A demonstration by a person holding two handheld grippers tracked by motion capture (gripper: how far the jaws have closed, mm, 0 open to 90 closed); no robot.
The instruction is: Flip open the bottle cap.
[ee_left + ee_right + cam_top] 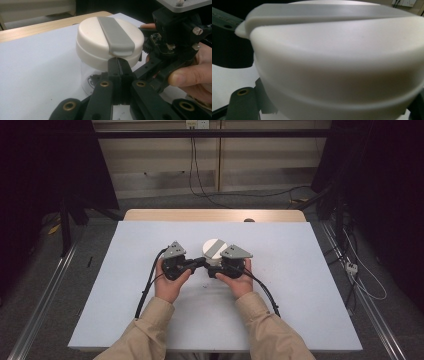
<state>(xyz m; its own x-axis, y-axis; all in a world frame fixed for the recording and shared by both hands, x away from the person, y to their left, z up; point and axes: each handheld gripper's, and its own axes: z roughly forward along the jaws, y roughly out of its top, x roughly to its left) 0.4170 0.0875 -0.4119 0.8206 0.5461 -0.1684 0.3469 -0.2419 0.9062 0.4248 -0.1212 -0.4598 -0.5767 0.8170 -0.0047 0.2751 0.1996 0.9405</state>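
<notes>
A clear jar (86, 75) with a white lid (215, 248) stands at the middle of the table. A grey strap (115, 32) runs across the lid. My left gripper (118, 62) is shut, and its tips press against the lid's rim just under the strap's end. My right gripper (216, 265) comes in from the right. Its fingers (152, 66) reach along the jar's body below the lid, and it is shut on the jar. In the right gripper view the lid (337, 62) looms close, with one finger (242, 105) low at the left.
A pale blue mat (125, 285) covers the wooden table (210, 215). Both grippers' cables (147, 287) trail back toward the person's sleeves. A metal rail (45, 295) runs along the floor at the left, and loose cords (360, 275) lie at the right.
</notes>
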